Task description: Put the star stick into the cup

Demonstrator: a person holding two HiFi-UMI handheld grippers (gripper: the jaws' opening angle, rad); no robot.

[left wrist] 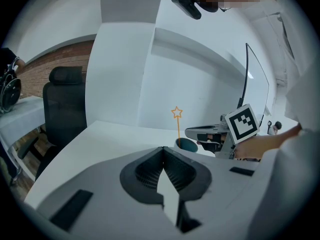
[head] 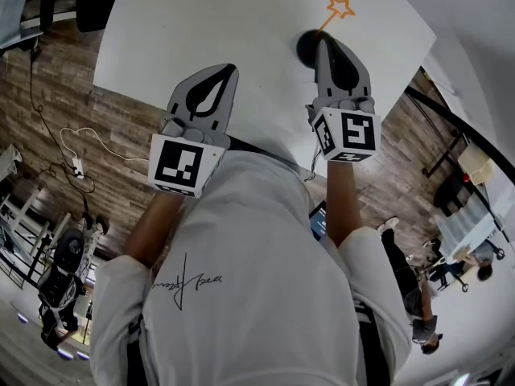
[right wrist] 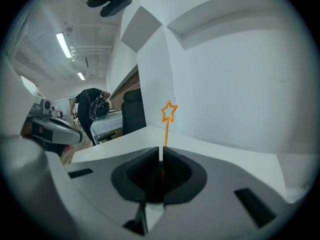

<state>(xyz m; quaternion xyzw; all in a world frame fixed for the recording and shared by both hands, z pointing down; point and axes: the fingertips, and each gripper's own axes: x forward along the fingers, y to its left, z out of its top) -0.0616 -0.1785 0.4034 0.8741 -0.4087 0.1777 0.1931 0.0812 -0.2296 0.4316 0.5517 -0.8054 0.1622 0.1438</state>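
The task looks nearly done. The dark cup (head: 304,48) stands on the white surface (head: 201,22), on its right-hand part, between the near edge and the right edge. The orange star stick (head: 339,7) rises from it. In the left gripper view the stick (left wrist: 178,126) stands almost upright with its lower end inside the cup (left wrist: 186,145) and the star well above the rim.

The right hand-held gripper (head: 323,43) hangs directly over the cup. In its own view the jaws (right wrist: 161,149) are drawn together with only a thin seam between them. The stick (right wrist: 166,126) runs up out of that seam, and orange shows in the hollow behind it, so the gripper appears to be pinching the stick low on its shaft.

The left hand-held gripper (head: 232,71) is held above the surface near its near edge, well apart from the cup. Its jaws (left wrist: 163,149) are pressed together with nothing between them.

What seems left is for the right jaws to let go and draw away without tipping the stick or the cup.
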